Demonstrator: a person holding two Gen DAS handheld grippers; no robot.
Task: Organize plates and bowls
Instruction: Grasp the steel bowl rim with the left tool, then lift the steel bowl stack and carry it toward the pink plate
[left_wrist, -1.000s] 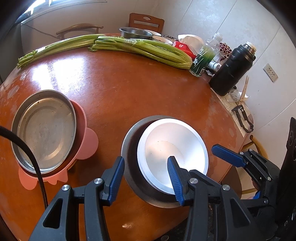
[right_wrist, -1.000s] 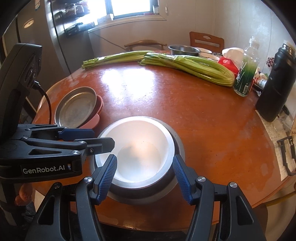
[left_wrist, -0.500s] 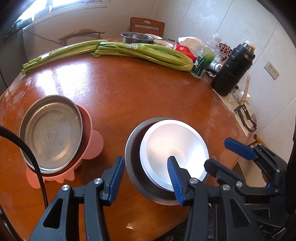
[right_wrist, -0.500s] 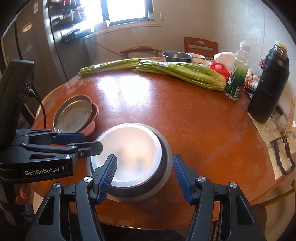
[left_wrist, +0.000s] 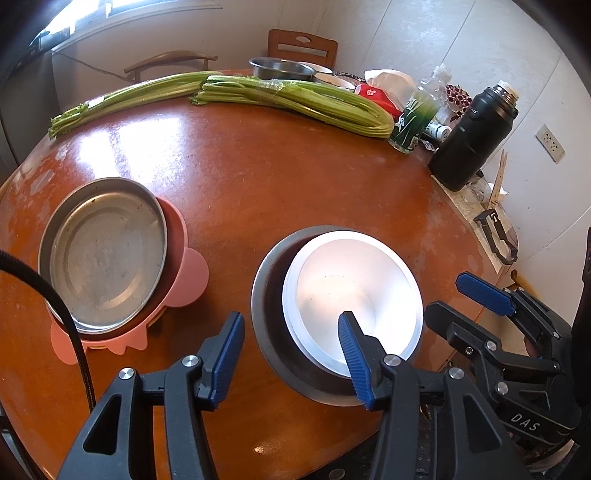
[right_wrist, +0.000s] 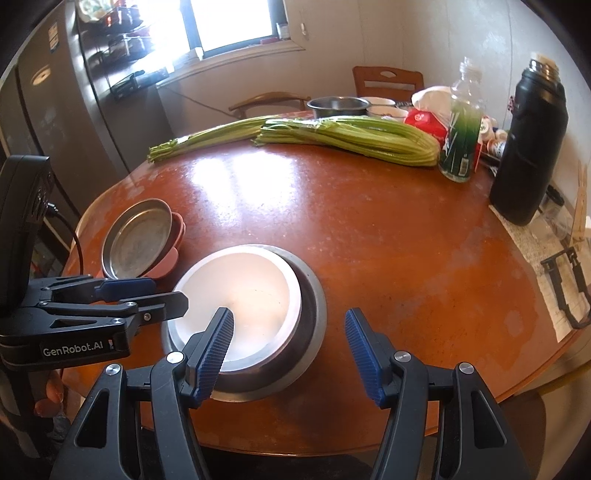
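Note:
A white bowl (left_wrist: 351, 295) (right_wrist: 240, 295) sits nested in a grey metal bowl (left_wrist: 269, 314) (right_wrist: 314, 314) near the front of the round wooden table (left_wrist: 277, 177). To its left a metal plate (left_wrist: 103, 254) (right_wrist: 136, 240) rests on a pink plate (left_wrist: 184, 273). My left gripper (left_wrist: 291, 354) (right_wrist: 166, 293) hovers over the nested bowls' left rim. Its jaws are opening, and the rim lies between them untouched. My right gripper (right_wrist: 288, 350) (left_wrist: 445, 295) stands open over the bowls' right rim and grips nothing.
Celery bunches (left_wrist: 295, 99), a steel pot (left_wrist: 280, 68), a red packet, a green bottle (right_wrist: 461, 140) and a black flask (left_wrist: 472, 136) line the table's far side. Papers and a black clip (right_wrist: 565, 288) lie at the right edge. Chairs stand behind.
My right gripper has drifted to the right, so the bowls now lie under its left finger. The left gripper's jaws stand slightly wider. The bowls and plates have not moved.

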